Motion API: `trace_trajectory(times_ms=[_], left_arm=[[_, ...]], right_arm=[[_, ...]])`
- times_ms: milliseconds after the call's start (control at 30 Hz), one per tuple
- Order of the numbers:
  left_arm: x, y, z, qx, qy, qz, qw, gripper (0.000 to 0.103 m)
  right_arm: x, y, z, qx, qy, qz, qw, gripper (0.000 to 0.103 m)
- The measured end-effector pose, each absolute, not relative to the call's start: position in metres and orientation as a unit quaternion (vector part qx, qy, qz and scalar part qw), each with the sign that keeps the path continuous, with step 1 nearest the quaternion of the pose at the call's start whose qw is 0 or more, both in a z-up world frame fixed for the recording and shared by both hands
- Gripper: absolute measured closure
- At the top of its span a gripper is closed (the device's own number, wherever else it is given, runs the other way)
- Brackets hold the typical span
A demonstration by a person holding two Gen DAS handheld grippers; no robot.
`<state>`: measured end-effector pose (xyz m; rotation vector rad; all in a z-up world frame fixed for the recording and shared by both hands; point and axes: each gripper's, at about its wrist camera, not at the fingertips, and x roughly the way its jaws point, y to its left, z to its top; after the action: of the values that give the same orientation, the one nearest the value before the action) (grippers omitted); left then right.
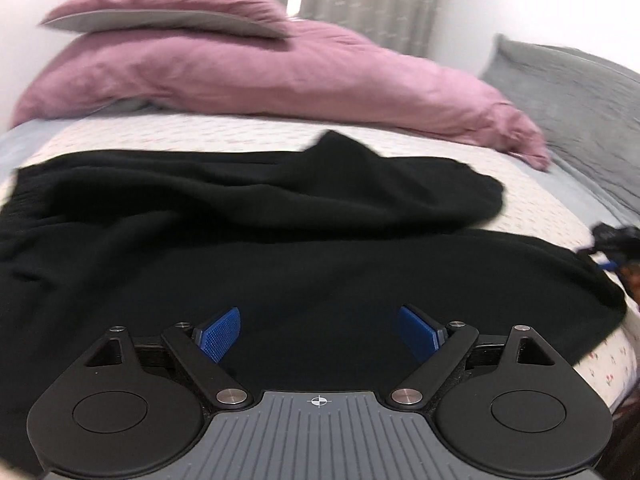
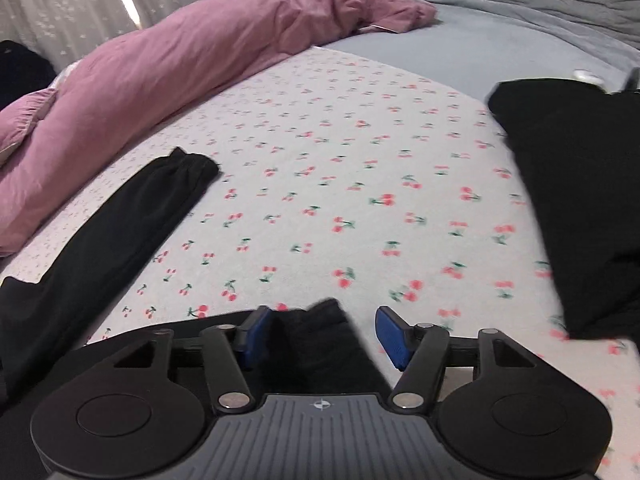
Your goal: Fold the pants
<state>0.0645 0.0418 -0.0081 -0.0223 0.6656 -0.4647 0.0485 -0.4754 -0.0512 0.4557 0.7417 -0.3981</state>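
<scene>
Black pants [image 1: 240, 220] lie spread and rumpled across the bed in the left wrist view. My left gripper [image 1: 318, 312] hovers just over the near part of the fabric. Its blue pads [image 1: 220, 334] stand wide apart and nothing is pinched between them. In the right wrist view one black pant leg [image 2: 132, 220] runs up the left side. A black cuff end [image 2: 316, 336] lies between the pads of my right gripper [image 2: 322, 312]. The cuff sits near the left pad, with a gap to the right pad [image 2: 394, 338], so the jaws are not pressing it.
A cherry-print sheet [image 2: 340, 160] covers the bed. A pink duvet [image 1: 260, 72] and a pillow [image 1: 160, 12] lie along the far side, with grey bedding [image 1: 568, 92] at the right. Another black garment [image 2: 580, 200] lies at the right. The bed edge [image 1: 600, 360] is close.
</scene>
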Motion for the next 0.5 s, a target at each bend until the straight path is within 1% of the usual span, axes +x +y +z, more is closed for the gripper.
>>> trace_trajectory(times_ms=[33,133,200,300,333,400,433,467,500], left_arm=[[0.065,0.034,-0.016,-0.007,0.322,-0.24,0.916,0.015],[0.062,0.018,-0.033,0.007,0.326,-0.261,0.909,0.015],[0.059,0.014,-0.044,0.024,0.324,-0.269,0.907,0.012],[0.052,0.005,-0.047,0.077,0.31,-0.274,0.907,0.01],[0.051,0.003,-0.046,0.088,0.309,-0.274,0.906,0.01],[0.053,0.004,-0.041,0.084,0.319,-0.28,0.902,0.01],[0.055,0.006,-0.038,0.077,0.324,-0.284,0.899,0.01],[0.058,0.008,-0.035,0.072,0.328,-0.286,0.898,0.01],[0.062,0.011,-0.031,0.069,0.328,-0.286,0.898,0.01]], right_arm=[[0.05,-0.472,-0.052,0.201,0.356,-0.184,0.894,0.072],[0.046,-0.465,-0.048,0.168,0.339,-0.185,0.907,0.075],[0.043,-0.47,-0.042,0.166,0.318,-0.2,0.912,0.076],[0.055,-0.481,-0.053,0.179,0.342,-0.215,0.897,0.078],[0.057,-0.478,-0.055,0.167,0.346,-0.217,0.898,0.077],[0.06,-0.47,-0.051,0.141,0.353,-0.223,0.898,0.075],[0.061,-0.469,-0.047,0.142,0.354,-0.226,0.896,0.065],[0.061,-0.468,-0.043,0.144,0.352,-0.23,0.896,0.052],[0.062,-0.468,-0.038,0.145,0.345,-0.233,0.897,0.046]])
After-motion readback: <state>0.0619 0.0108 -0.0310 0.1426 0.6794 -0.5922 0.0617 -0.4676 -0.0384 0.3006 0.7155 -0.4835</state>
